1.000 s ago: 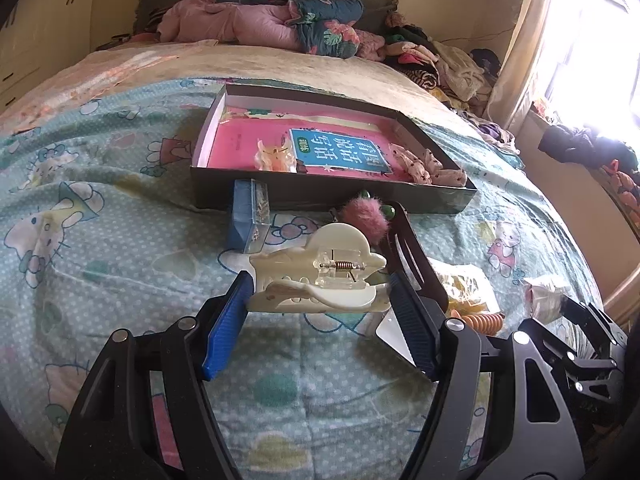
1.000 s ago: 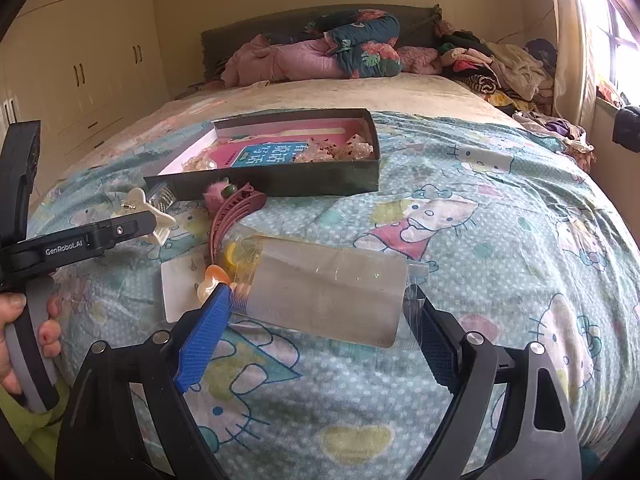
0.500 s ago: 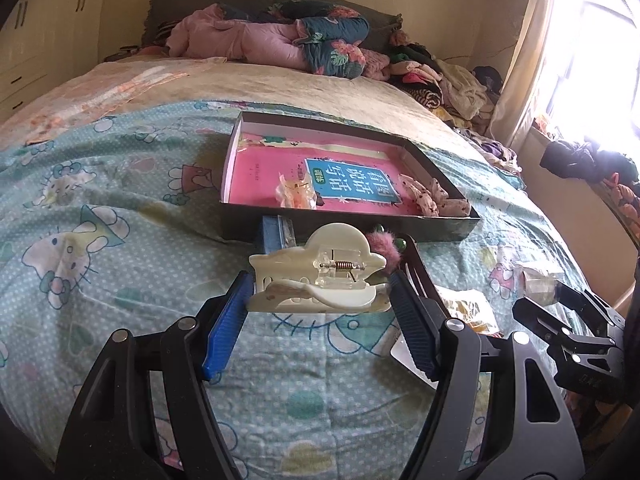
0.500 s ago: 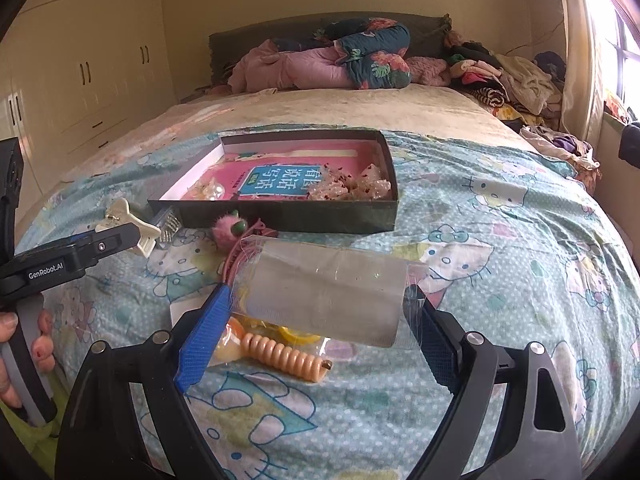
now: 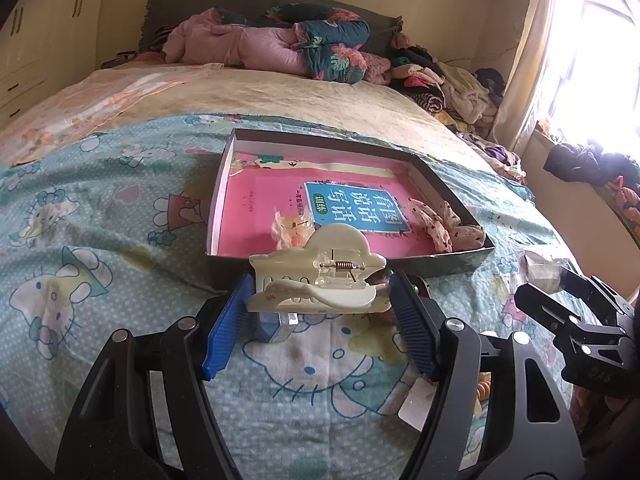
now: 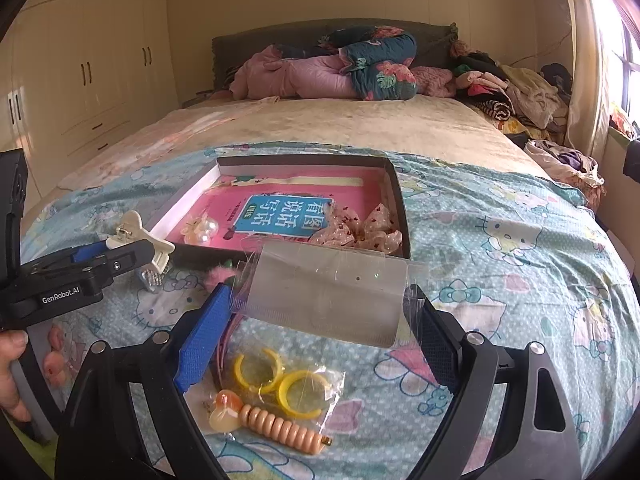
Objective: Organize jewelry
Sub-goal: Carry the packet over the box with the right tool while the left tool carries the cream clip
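My left gripper [image 5: 318, 300] is shut on a cream hair claw clip [image 5: 318, 276], held just short of the near wall of a dark shallow box [image 5: 444, 264]. The box has a pink book [image 5: 260, 208] as its floor, with a clear orange clip [image 5: 290, 226] and a spotted bow [image 5: 440, 222] on it. My right gripper [image 6: 324, 304] is shut on a clear plastic packet with a grey card [image 6: 332, 292], lifted above the bedspread in front of the box [image 6: 402, 216]. Seen from the right wrist, the left gripper [image 6: 132, 248] and its claw clip [image 6: 142, 236] hang at the left.
On the bedspread below the right gripper lie a bag with yellow rings [image 6: 280, 384], a peach spiral hair piece [image 6: 276, 424] and a pink fluffy piece [image 6: 218, 276]. A small blue box [image 5: 276, 326] sits under the claw clip. Piled bedding and clothes [image 5: 280, 44] fill the bed's far end.
Both grippers have moved up and toward the box with their loads. The packet has lifted clear of the yellow rings and spiral piece, which now lie uncovered below it.
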`<action>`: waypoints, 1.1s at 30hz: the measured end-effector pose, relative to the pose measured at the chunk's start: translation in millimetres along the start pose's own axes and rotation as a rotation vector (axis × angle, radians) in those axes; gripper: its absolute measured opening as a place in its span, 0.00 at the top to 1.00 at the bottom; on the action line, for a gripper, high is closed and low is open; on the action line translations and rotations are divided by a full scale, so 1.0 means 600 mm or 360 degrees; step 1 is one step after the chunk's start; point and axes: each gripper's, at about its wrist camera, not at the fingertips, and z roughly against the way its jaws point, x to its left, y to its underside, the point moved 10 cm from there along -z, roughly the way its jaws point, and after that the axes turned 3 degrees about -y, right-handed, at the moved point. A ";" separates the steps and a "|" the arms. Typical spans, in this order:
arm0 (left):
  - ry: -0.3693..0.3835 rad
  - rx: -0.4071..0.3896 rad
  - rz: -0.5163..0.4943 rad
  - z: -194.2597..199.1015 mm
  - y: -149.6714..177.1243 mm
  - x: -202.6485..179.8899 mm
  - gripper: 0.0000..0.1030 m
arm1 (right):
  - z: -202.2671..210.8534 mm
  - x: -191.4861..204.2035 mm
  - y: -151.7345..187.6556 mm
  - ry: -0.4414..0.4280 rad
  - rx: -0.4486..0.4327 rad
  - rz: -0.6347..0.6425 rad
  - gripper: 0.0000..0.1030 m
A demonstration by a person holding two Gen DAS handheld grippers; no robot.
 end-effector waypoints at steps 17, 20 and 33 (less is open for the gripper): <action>0.0002 0.0059 -0.0106 -0.080 -0.059 -0.037 0.41 | -0.079 -0.034 -0.059 0.0032 0.0040 0.0067 0.18; -0.0003 0.0074 -0.0126 -0.095 -0.068 -0.041 0.41 | -0.098 -0.042 -0.063 0.0032 0.0071 0.0069 0.18; -0.0005 0.0169 -0.0170 -0.154 -0.078 -0.054 0.41 | -0.153 -0.076 -0.070 0.0046 0.0162 0.0080 0.18</action>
